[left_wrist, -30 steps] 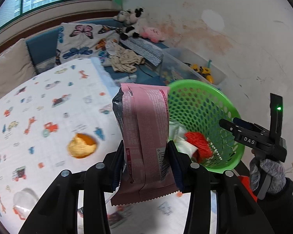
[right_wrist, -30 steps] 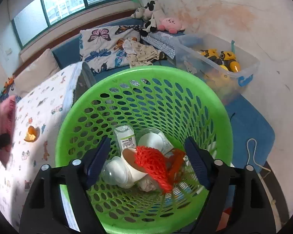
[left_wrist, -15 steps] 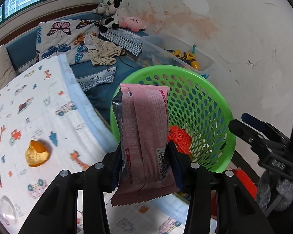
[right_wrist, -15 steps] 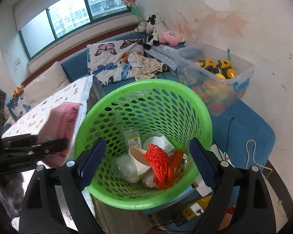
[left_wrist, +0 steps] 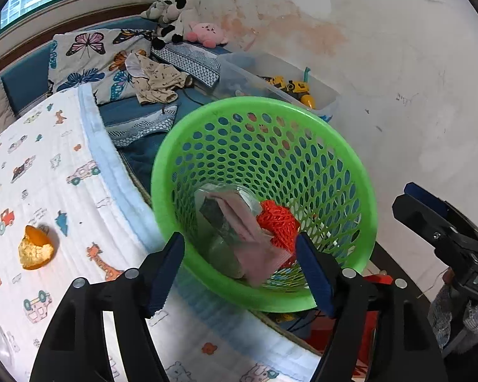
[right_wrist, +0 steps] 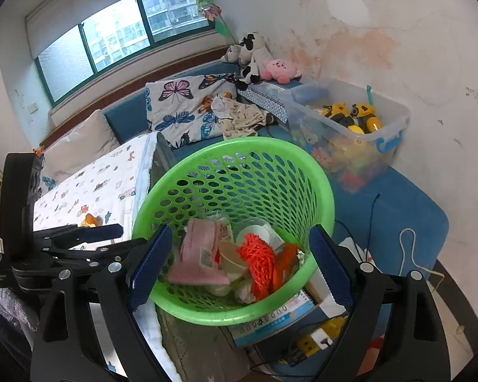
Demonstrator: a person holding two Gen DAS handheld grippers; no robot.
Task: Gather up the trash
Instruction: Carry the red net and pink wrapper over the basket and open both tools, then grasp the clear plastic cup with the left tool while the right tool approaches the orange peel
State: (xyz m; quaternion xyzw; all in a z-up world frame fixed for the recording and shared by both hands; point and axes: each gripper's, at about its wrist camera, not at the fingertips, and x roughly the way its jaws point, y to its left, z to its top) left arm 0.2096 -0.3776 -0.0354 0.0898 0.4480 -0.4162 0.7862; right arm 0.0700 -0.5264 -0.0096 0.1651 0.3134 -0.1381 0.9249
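Note:
A green perforated basket (left_wrist: 350,165) (right_wrist: 302,165) stands beside the bed edge. A pink snack wrapper (left_wrist: 248,232) (right_wrist: 196,254) lies inside it on a red-orange net (left_wrist: 277,222) (right_wrist: 261,261), cups and a small bottle. My left gripper (left_wrist: 239,273) is open and empty just above the basket's near rim; it also shows at the left of the right wrist view (right_wrist: 89,238). My right gripper (right_wrist: 235,267) is open and empty, framing the basket from the near side. An orange peel (left_wrist: 35,248) (right_wrist: 90,219) lies on the printed bed sheet (left_wrist: 47,172).
A clear plastic box of toys (right_wrist: 350,133) stands behind the basket by the stained wall. Butterfly cushions (right_wrist: 181,111), clothes and plush toys (right_wrist: 255,57) lie on the blue bench. A booklet, cables and a power strip (right_wrist: 315,340) lie on the floor below the basket.
My left gripper opened and let go of the pink wrapper, which dropped into the basket. The right gripper drew back a little from the basket.

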